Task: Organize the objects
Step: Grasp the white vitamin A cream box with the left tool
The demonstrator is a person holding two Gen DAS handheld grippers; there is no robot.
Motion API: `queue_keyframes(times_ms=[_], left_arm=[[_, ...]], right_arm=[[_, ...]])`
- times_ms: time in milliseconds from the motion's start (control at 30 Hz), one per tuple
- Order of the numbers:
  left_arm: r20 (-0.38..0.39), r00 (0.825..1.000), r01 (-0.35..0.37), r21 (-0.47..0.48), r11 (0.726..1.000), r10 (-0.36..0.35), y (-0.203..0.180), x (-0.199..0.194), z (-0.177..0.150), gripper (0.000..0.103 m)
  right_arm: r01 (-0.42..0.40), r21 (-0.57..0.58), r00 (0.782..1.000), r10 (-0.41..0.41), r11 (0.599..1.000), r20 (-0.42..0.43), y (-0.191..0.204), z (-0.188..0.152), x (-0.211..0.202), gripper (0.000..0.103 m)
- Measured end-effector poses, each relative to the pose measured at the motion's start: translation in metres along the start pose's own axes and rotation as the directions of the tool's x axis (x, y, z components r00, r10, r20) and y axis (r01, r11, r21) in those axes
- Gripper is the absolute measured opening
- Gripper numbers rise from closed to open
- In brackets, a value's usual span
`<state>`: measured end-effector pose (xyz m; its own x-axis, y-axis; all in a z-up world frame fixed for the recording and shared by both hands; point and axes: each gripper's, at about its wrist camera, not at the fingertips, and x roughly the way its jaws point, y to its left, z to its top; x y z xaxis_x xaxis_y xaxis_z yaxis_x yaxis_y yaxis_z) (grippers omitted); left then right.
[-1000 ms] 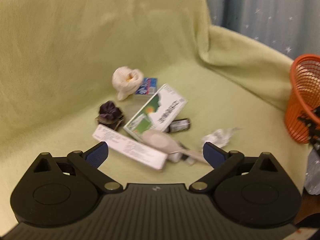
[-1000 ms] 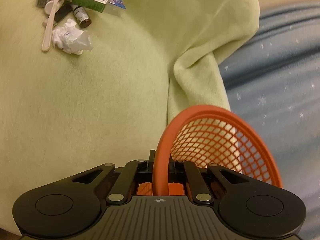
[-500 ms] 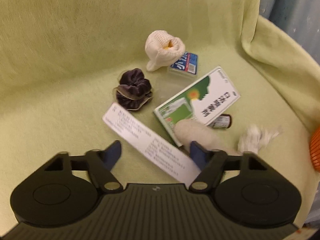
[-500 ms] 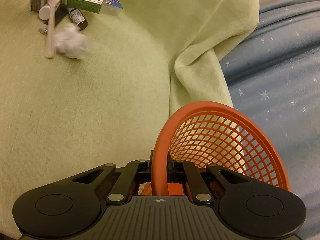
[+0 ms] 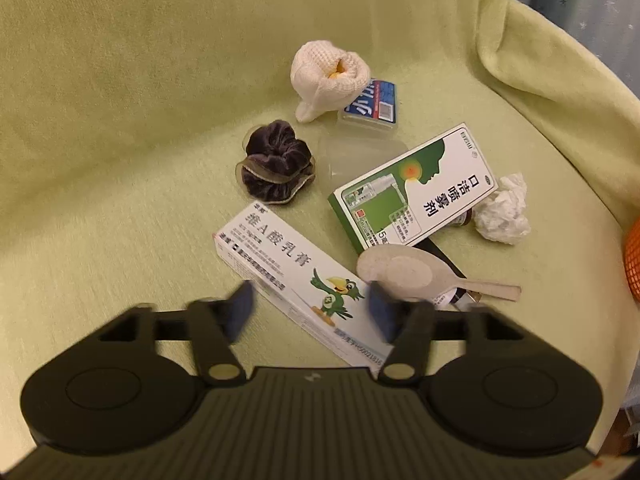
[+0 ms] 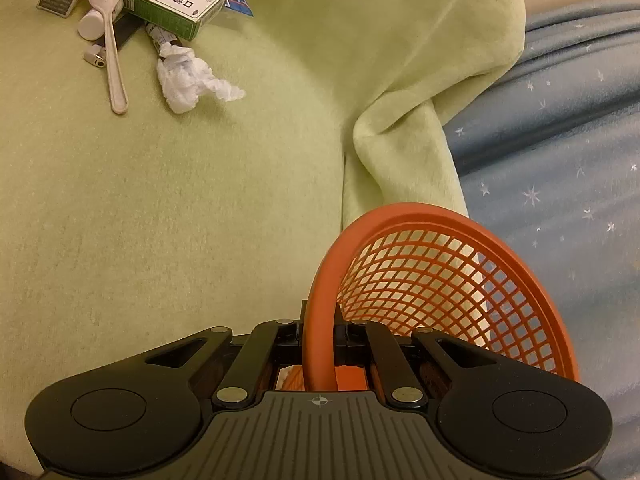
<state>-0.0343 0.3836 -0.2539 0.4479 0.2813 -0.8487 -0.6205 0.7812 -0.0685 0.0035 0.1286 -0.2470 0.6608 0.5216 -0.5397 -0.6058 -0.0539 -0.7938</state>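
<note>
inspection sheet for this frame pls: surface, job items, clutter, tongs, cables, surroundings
Surface: green blanket draped over a seat.
Job's things: white ointment box, green spray box, spoon, dark scrunchie, cream sock, blue packet, all lying loose; orange basket looks empty.
Clutter: crumpled tissue; small bottle partly under the spoon.
Tongs: left tongs open, straddling the ointment box, blurred; right tongs shut on the basket rim.
Cables: nothing seen.
Surroundings: blue star-print fabric to the right.
</note>
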Motion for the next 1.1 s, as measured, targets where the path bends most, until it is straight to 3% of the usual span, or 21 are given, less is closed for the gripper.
queue_keyframes(times_ms=[200,333,433,533,900,1000,1100], left_arm=[[0.011,0.997,-0.072,-0.024,0.997,0.072,-0.015,0.017,-0.001,0.075],[-0.006,0.999,-0.047,0.102,0.994,0.048,-0.017,0.007,-0.01,0.058],[-0.031,0.999,-0.031,0.244,0.969,0.04,-0.013,-0.005,-0.023,0.047],[-0.033,0.999,-0.023,0.321,0.947,0.035,-0.004,-0.015,-0.035,0.046],[0.062,0.995,-0.085,0.224,0.971,0.073,0.015,-0.009,-0.036,0.045],[0.06,0.996,-0.08,0.254,0.964,0.067,0.013,-0.005,-0.036,0.033],[0.046,0.998,-0.061,0.297,0.953,0.049,0.011,-0.009,-0.037,0.033]], right_arm=[[0.001,-0.014,1.0,-0.001,1.0,0.001,0.0,-0.001,0.0,0.002],[0.001,-0.012,1.0,-0.001,1.0,0.005,-0.003,-0.003,-0.002,0.002],[0.003,-0.012,1.0,-0.003,1.0,0.009,-0.005,-0.004,-0.001,0.002],[-0.005,-0.028,1.0,0.006,1.0,0.027,-0.003,-0.004,-0.002,0.002],[-0.006,-0.034,0.999,0.007,0.999,0.036,0.002,-0.007,-0.004,0.002],[-0.006,-0.034,0.999,0.007,0.999,0.037,0.002,-0.008,-0.004,0.002],[-0.005,-0.036,0.999,0.007,0.999,0.04,0.002,-0.008,-0.005,0.002]])
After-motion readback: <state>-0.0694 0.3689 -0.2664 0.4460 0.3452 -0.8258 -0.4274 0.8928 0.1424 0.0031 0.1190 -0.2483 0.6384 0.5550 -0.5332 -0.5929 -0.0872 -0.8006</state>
